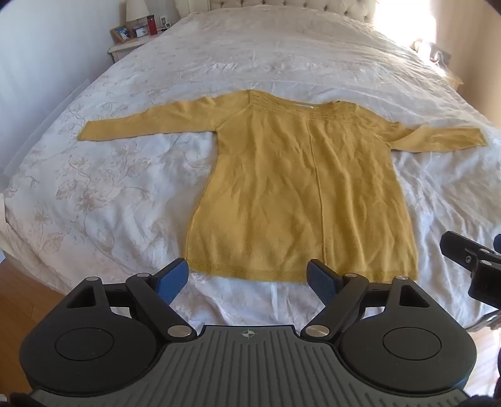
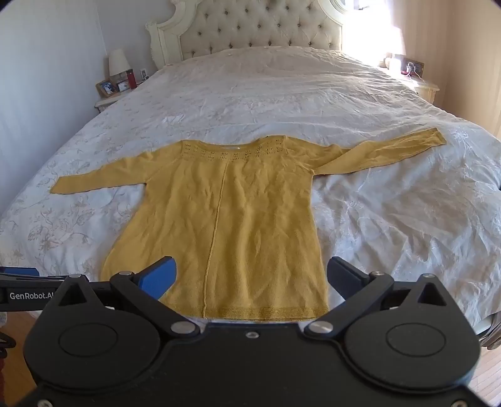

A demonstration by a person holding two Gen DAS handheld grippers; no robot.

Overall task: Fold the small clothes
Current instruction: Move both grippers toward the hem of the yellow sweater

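At 10 o'clock in the left wrist view, a nightstand (image 1: pixel 125 47) is seen beside the bed (image 1: pixel 109 194), carrying a lamp (image 1: pixel 136 11), a framed photo (image 1: pixel 122 33) and a red bottle (image 1: pixel 152 25). A yellow sweater (image 1: pixel 300 194) is spread flat on the pale flowered bedcover, neckline toward the tufted headboard (image 2: pixel 250 28) at 12 o'clock and hem toward the foot of the bed at 6 o'clock; one sleeve is stretched out toward 9 o'clock and the other toward 3 o'clock. The left gripper (image 1: pixel 250 278) is held just short of the hem, its blue-padded fingers (image 1: pixel 173 280) spread apart with nothing between them. The right gripper (image 2: pixel 250 277) is held over the hem near the sweater's right-hand bottom corner, its fingers (image 2: pixel 158 277) spread wide above the cloth without being closed on it. At 3 o'clock in the left wrist view, part of the right gripper is seen at the frame edge. A second nightstand (image 2: pixel 422 84) stands at 2 o'clock in the right wrist view.
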